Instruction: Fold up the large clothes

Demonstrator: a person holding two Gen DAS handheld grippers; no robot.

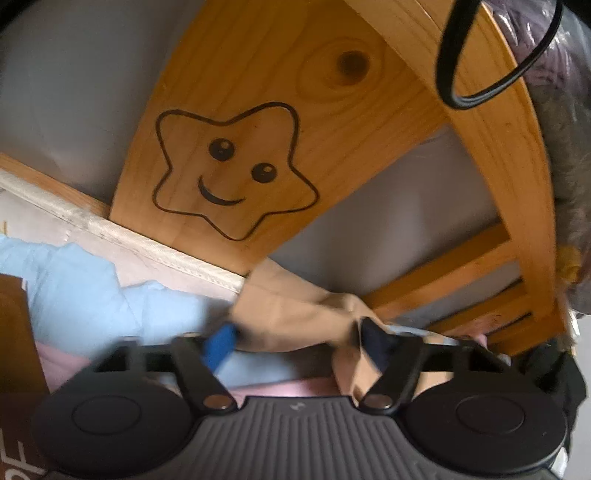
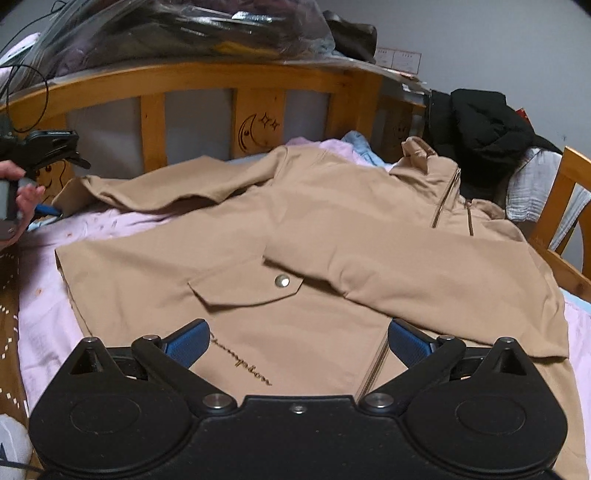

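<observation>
Where our right gripper [image 2: 295,332] hung: just above the tan jacket [image 2: 332,229], fingers wide apart and holding nothing.
Jacket position: spread front-up on the pink sheet [image 2: 44,314], zip closed, one sleeve already laid across the chest above the pocket flap [image 2: 243,291].
Far sleeve [image 2: 147,188]: stretched out toward the left gripper [image 2: 48,147] at the bed's edge.
Left gripper [image 1: 295,343]: pads apart; the sleeve end [image 1: 295,314] lay against one finger, but blur kept us from confirming any grip.
Risk, slip: we judged that a shallow bite on the cuff would let the sleeve drop short of the chest.
Risk, drag: we judged that pulling the sleeve with the body unpinned would shift the jacket and undo the folded sleeve.
Obstructions: the star-marked headboard [image 1: 258,110] stood close behind the left gripper, and a black cable [image 1: 447,74] looped over it.
Surroundings: pale blue cloth [image 1: 74,295] near the cuff, black garments [image 2: 480,122] by the collar, bagged clothes [image 2: 184,33] atop the headboard.
</observation>
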